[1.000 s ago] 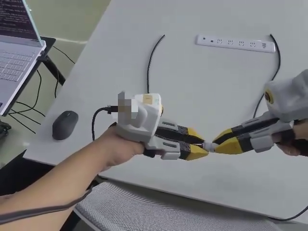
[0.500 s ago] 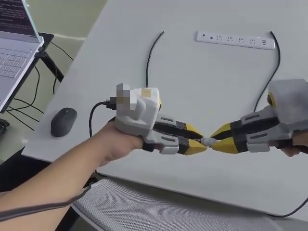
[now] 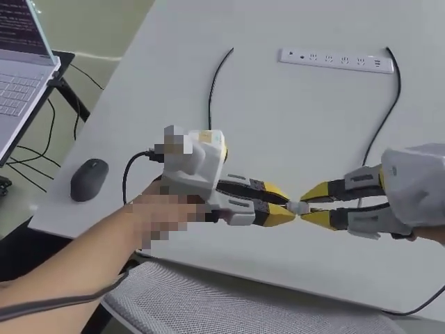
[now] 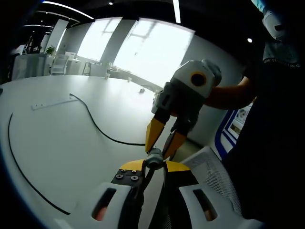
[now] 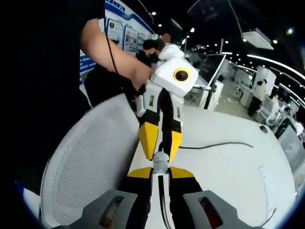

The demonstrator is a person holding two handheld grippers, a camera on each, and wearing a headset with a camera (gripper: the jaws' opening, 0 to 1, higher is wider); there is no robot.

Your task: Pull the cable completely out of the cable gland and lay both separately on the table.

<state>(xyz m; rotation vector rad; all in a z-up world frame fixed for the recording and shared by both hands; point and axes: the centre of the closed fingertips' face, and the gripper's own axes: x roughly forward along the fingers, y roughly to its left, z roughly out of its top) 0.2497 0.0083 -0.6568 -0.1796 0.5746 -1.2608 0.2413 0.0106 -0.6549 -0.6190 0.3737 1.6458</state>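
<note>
Above the near table point(image 3: 292, 125) edge, I am pinching the cable gland point(image 3: 299, 207) from both ends, left gripper point(image 3: 289, 211) and right gripper point(image 3: 308, 207) tip to tip; pulling crookedly could slip it free, dropping it.

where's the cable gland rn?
Head view, centre-right: the cable gland sits in the air between the meeting tips of the left gripper and right gripper, above the table's near edge.

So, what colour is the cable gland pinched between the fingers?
Light grey; the cable gland shows best in the right gripper view.
</note>
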